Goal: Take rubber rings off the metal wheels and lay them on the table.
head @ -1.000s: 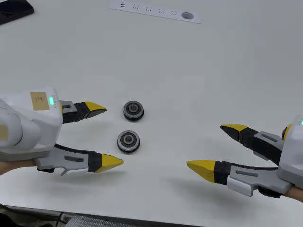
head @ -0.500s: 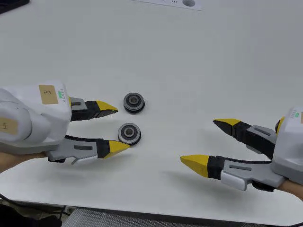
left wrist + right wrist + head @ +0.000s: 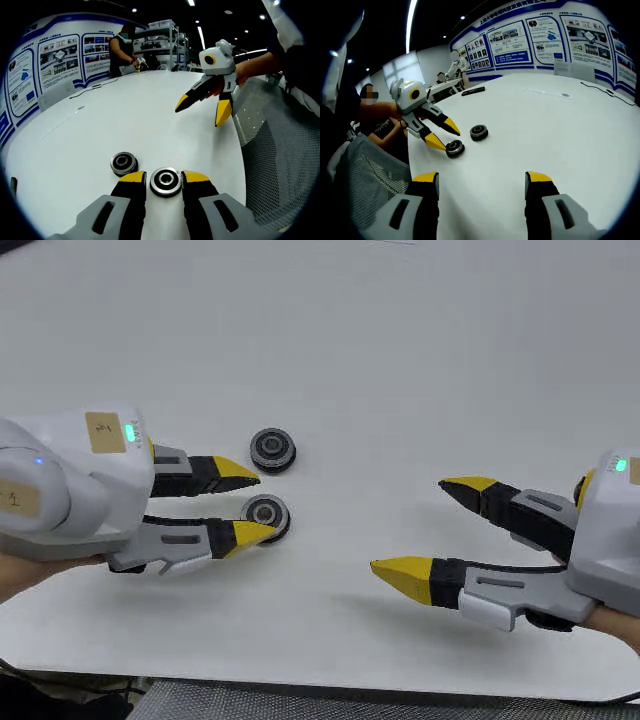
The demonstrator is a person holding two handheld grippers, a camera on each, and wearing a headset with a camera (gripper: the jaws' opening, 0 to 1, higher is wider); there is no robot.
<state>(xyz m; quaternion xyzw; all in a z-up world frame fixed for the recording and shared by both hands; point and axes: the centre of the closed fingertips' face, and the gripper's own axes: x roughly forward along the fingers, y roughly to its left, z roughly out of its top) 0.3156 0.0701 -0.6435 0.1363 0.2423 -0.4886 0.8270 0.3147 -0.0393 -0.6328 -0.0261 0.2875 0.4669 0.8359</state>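
The right gripper (image 3: 482, 177) gapes wide over the white table (image 3: 560, 130); ahead, the left gripper (image 3: 445, 136) has its tips at the nearer wheel (image 3: 455, 148), the other wheel (image 3: 479, 132) just beside.

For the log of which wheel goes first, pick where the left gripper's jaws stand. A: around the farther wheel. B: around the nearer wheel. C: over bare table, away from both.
B: in the left gripper view the left gripper has one yellow tip on each side of the nearer wheel, and the farther wheel lies outside them.
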